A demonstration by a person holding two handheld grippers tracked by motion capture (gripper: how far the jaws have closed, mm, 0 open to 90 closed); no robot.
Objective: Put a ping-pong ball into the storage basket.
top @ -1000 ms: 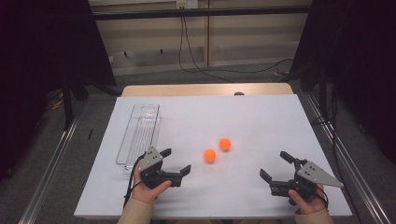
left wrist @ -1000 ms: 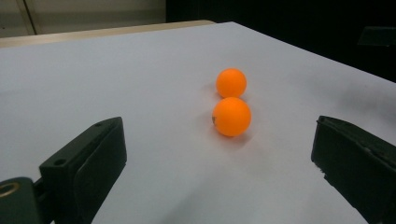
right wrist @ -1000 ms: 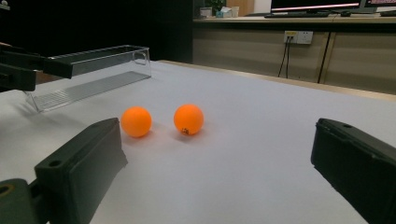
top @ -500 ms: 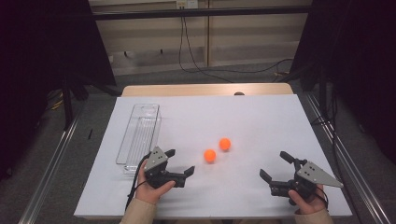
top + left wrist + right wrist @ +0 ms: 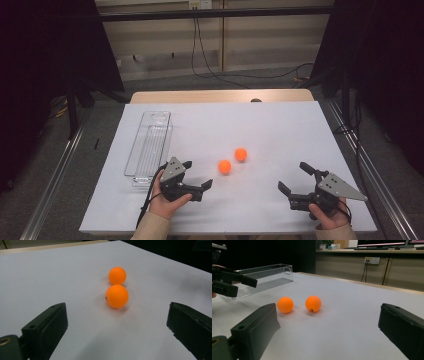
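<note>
Two orange balls lie close together on the white table. The nearer ball (image 5: 225,166) (image 5: 117,296) (image 5: 285,305) sits just ahead of my left gripper (image 5: 197,173) (image 5: 116,318), which is open and holds nothing. The farther ball (image 5: 241,154) (image 5: 117,275) (image 5: 313,303) rests right behind it. My right gripper (image 5: 292,176) (image 5: 328,316) is open and empty near the front right of the table, pointing toward both balls from some distance. The left gripper (image 5: 229,281) also shows at the left edge of the right gripper view.
A long clear plastic tray (image 5: 149,147) (image 5: 264,275) stands empty at the left of the white table top (image 5: 280,130), just beyond my left hand. Metal rails run along both table sides. Cables hang against the wall behind.
My left gripper has slid a little to the right, closer to the nearer ball. The right gripper and both balls have stayed put.
</note>
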